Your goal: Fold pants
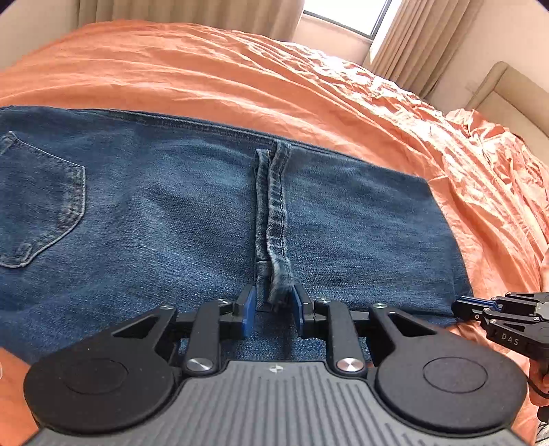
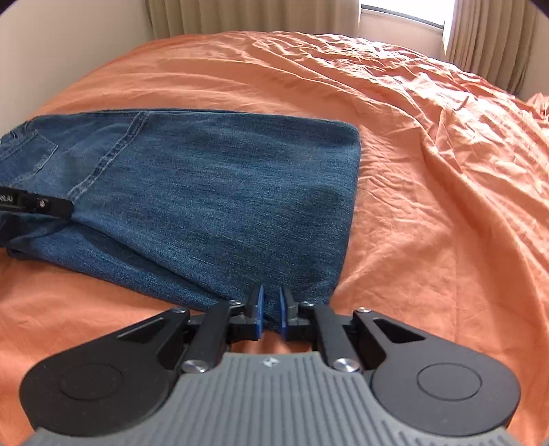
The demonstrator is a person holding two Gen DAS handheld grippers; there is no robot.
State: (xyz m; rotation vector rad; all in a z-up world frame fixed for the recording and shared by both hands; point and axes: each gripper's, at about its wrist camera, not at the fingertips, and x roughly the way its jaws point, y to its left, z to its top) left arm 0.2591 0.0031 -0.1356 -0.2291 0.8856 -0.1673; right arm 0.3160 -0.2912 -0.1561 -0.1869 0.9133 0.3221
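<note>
Blue jeans [image 1: 171,206] lie folded on the orange bed, with the leg hems [image 1: 276,223] laid back over the seat near a back pocket [image 1: 41,199]. My left gripper [image 1: 272,302] stands over the frayed hem end. The hem sits between its blue pads [image 1: 248,308], with a gap showing on the left side, so the jaws are slightly open. My right gripper [image 2: 271,302] is shut on the near edge of the jeans [image 2: 223,188], close to the folded right corner. Each gripper shows at the edge of the other's view: the right gripper [image 1: 459,307], the left gripper [image 2: 70,209].
A wrinkled orange sheet [image 2: 429,171] covers the whole bed and bunches up at the far right [image 1: 497,154]. Beige curtains [image 1: 192,13] and a bright window [image 2: 405,10] stand behind it. A padded beige headboard [image 1: 514,99] is at the right.
</note>
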